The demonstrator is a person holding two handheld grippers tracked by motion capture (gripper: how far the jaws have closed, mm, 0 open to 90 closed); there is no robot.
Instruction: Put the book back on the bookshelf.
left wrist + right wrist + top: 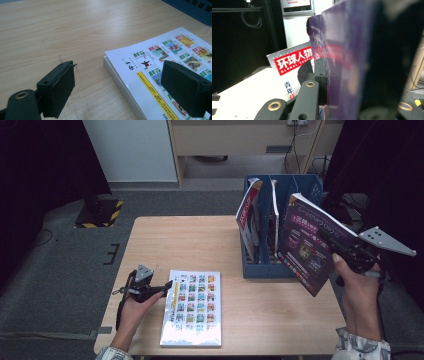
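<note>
Two grippers, two books: your right gripper (334,251) pinches the purple book (309,242) by its edge, holding it tilted in the air just beside the blue file rack (300,187); your left gripper (162,287) rests spread at the left edge of the white book (192,307), which lies flat on the counter (165,240).

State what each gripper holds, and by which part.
The right gripper is shut on the purple book, clamped at its right edge, raised beside the blue file rack. The left gripper holds nothing, open by the white magazine.
</note>
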